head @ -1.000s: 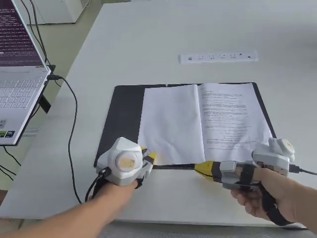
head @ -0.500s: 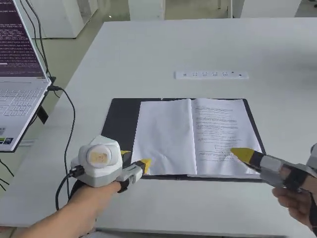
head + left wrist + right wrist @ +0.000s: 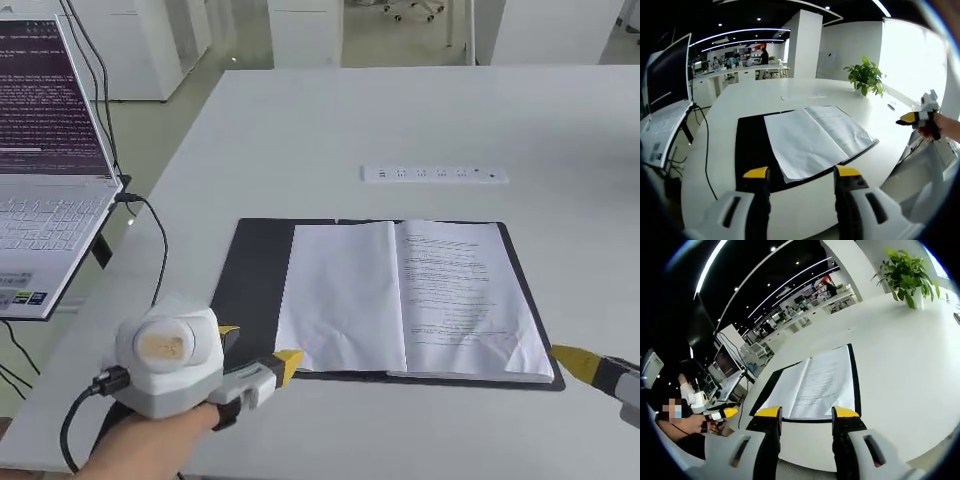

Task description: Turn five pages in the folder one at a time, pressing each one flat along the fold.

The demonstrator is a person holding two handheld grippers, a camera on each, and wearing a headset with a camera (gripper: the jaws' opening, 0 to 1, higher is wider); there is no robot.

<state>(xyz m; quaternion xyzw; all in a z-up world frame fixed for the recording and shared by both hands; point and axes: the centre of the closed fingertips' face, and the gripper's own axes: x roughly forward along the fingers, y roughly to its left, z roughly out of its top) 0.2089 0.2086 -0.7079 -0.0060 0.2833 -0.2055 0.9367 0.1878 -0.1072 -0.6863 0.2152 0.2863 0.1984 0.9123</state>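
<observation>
A black folder (image 3: 256,270) lies open at centre frame on a white table (image 3: 330,110), its white paper pages (image 3: 400,290) facing up. The white, yellow-tipped left gripper (image 3: 258,347) hangs at lower left, jaws spread and empty. The right gripper (image 3: 580,362), at the lower right edge near the folder's corner, is likewise parted.

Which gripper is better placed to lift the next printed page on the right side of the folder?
Right, probably. The right gripper sits open beside the lower right corner of the printed page; the left gripper is over by the blank page.
</observation>
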